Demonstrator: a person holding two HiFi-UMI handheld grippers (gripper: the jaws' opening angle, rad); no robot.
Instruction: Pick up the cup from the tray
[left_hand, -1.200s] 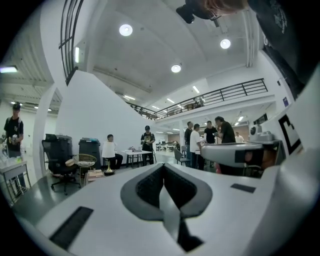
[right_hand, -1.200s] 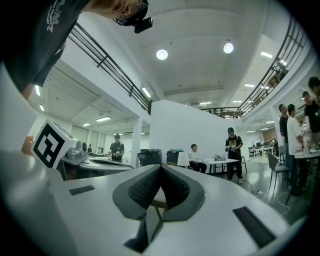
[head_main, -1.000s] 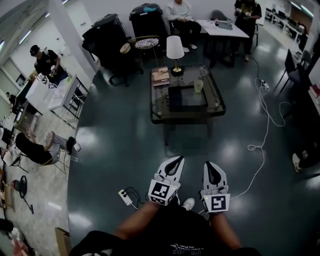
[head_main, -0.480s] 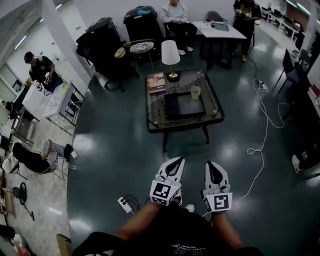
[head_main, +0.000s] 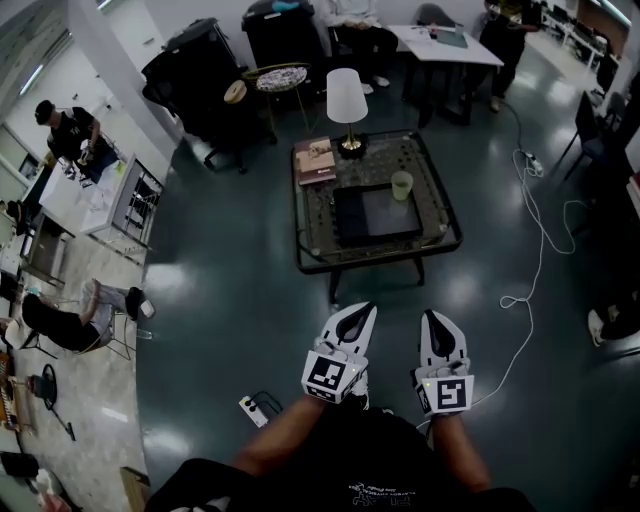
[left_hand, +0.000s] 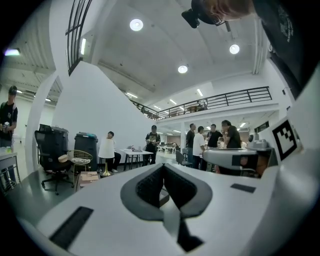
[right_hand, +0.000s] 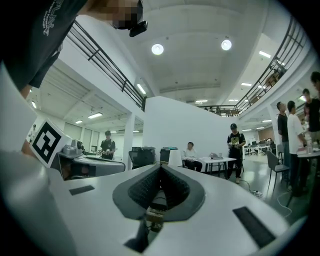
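Cup (head_main: 402, 185) and grippers are well apart. Short of the glass table (head_main: 318, 225), the left gripper (head_main: 362, 312) and right gripper (head_main: 435, 320) hang side by side, each with jaws pressed together, empty. On the table the cup stands at the far right corner of the dark tray (head_main: 372, 215).

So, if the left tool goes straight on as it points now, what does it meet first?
Only floor lies just ahead of the left tool. Then comes the glass coffee table, though the tool seems held above its top and may pass over it; depth is unclear.
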